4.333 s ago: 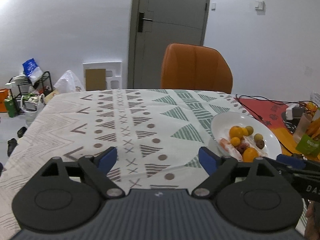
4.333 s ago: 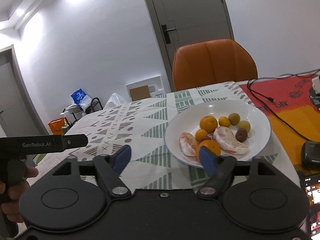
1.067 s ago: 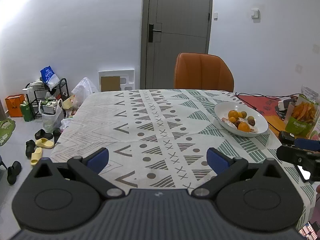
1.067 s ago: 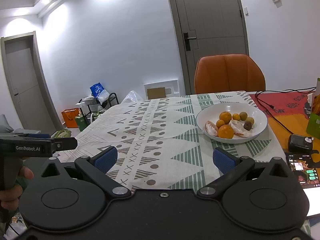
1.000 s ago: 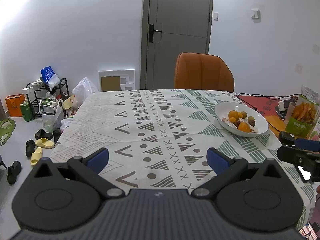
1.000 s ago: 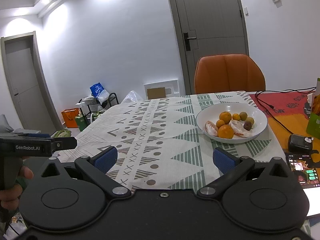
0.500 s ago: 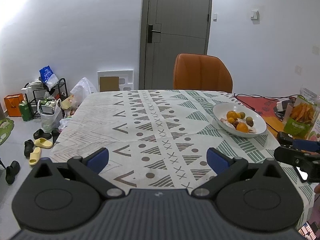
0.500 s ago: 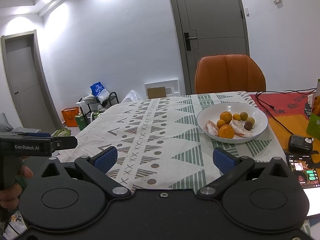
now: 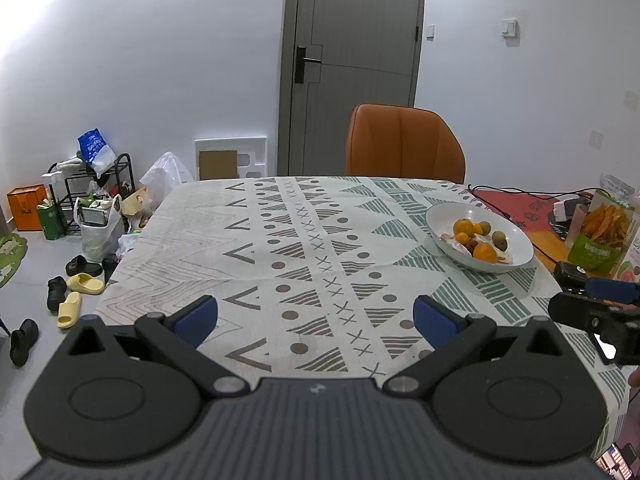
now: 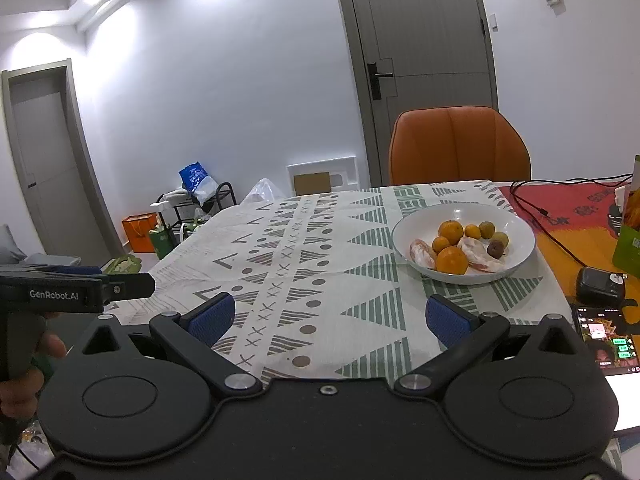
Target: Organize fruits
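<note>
A white plate (image 9: 520, 246) (image 10: 516, 224) on the right side of the patterned tablecloth (image 9: 304, 240) (image 10: 320, 272) holds oranges (image 9: 485, 251) (image 10: 451, 260), small yellow-green fruits (image 10: 487, 229), a dark round fruit (image 10: 495, 248) and peeled citrus pieces (image 10: 478, 255). My left gripper (image 9: 316, 318) stands open over the table's near edge, well short of the plate, nothing between its blue pads. My right gripper (image 10: 327, 318) is open too, empty, with the plate ahead and to the right.
An orange chair (image 9: 404, 144) stands at the far side before a grey door (image 9: 356, 60). A snack bag (image 9: 604, 232), cables and a phone (image 10: 610, 340) lie right of the plate. Bags, a rack (image 9: 92, 184) and shoes clutter the floor at left.
Since 4.3 s ago both grippers pulled back from the plate, which now looks smaller and farther. Over the last second almost nothing has moved.
</note>
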Motion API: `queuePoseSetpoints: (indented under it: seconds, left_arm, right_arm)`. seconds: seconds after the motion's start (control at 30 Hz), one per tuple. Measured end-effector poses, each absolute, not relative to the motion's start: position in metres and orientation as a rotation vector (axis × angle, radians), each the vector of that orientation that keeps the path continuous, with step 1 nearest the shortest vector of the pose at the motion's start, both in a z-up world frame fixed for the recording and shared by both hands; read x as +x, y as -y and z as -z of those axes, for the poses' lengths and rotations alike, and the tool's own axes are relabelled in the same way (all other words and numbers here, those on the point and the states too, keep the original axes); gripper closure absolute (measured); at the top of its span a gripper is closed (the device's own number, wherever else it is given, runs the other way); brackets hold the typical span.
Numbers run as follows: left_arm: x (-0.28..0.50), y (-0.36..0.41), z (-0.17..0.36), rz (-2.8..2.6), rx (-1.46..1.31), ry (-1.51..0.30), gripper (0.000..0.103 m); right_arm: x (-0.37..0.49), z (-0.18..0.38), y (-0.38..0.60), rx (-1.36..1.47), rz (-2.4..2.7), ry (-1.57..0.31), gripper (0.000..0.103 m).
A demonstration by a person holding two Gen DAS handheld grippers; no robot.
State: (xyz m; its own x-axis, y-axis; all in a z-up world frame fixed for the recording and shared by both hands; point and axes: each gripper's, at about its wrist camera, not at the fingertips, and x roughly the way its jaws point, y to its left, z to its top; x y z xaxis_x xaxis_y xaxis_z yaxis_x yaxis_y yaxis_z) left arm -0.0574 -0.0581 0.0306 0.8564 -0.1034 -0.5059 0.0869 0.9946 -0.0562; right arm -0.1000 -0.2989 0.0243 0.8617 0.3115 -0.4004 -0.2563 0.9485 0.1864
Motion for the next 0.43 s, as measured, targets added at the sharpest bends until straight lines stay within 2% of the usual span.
queuePoseSetpoints:
  seconds: [0.43]
  left_arm:
    - [-0.0569, 0.0526, -0.0284, 0.106, -0.062, -0.526, 0.0]
  right_arm:
    - [-0.0978, -0.0189, 0.2973, 0.126, -0.29, -0.451, 0.0]
